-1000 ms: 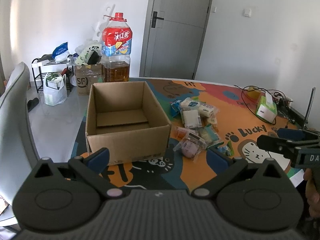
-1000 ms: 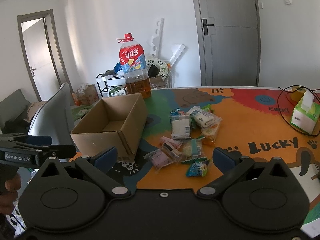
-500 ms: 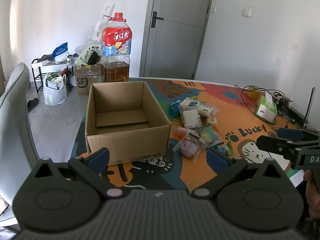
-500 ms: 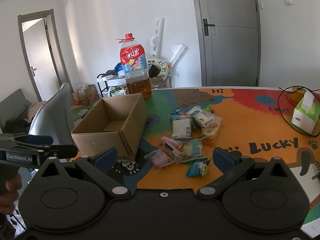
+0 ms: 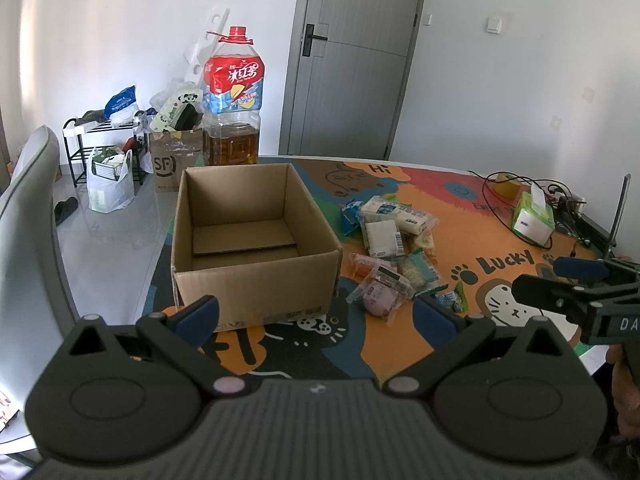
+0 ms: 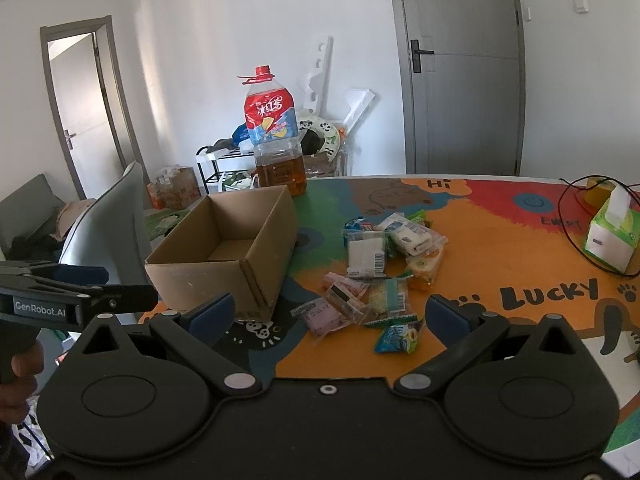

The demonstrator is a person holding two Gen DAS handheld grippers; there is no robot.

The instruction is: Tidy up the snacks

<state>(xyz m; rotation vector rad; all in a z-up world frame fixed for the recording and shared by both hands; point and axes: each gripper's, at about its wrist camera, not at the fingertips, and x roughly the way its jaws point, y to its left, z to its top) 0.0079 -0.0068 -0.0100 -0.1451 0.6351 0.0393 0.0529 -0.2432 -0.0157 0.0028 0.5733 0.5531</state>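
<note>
Holding both tools above the near table edge, nothing gripped. My left gripper [image 5: 316,316] has its blue pads wide apart, empty, pointed at the cardboard box [image 5: 256,276]; its side shows at the left edge of the right wrist view [image 6: 76,296]. My right gripper [image 6: 327,314] is also spread wide and empty, aimed at the snack pile [image 6: 380,276]; from the left wrist view I see it side-on at the right edge [image 5: 576,284]. Box sits open-topped on the colourful cartoon mat [image 5: 500,220], only a loose cardboard sheet lying flat on its floor. Snacks lie on the mat just right of the box, none inside: white barcode packet [image 6: 365,257], long white wrapped roll [image 6: 412,236], pink packet [image 6: 324,316] nearest the box corner, green-striped packet [image 6: 390,298], small blue-green packet [image 6: 398,338] closest to me, yellow-orange one [image 6: 424,266]. Packets overlap, exact count I cannot tell. Big tea bottle [image 5: 232,108] with red cap stands upright behind the box. Tissue box [image 6: 610,236] at far right of the mat, black cable [image 6: 572,216] looping beside it. Grey door [image 5: 352,56] closed in the back.
</note>
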